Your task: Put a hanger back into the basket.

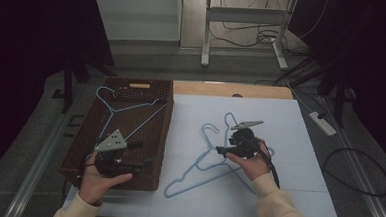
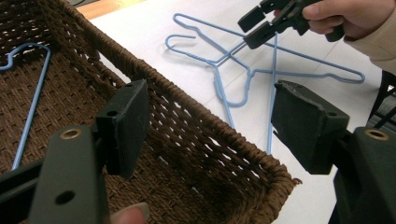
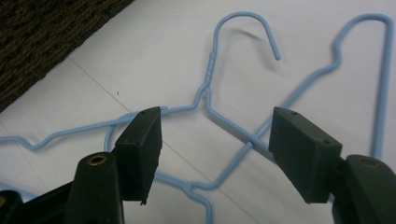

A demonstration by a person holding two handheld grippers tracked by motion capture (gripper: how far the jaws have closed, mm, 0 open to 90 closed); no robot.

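A brown woven basket [image 1: 155, 131] stands at the left with one blue wire hanger [image 1: 112, 109] lying inside it. Two more blue hangers [image 1: 197, 174] lie crossed on the white board [image 1: 276, 193]. My left gripper [image 1: 141, 155] hovers open over the basket's near end, holding nothing. In the left gripper view, its jaws straddle the basket rim [image 2: 196, 107]. My right gripper [image 1: 222, 150] is open just above the crossed hangers. In the right gripper view, the jaws stand either side of the wires below one hanger's neck [image 3: 211, 65], and the other hanger [image 3: 384, 84] runs along the right.
A white power strip [image 1: 323, 123] and dark cables lie on the floor at the right. A metal table frame [image 1: 205, 34] stands behind. A wooden table edge [image 1: 232, 89] shows past the board's far side.
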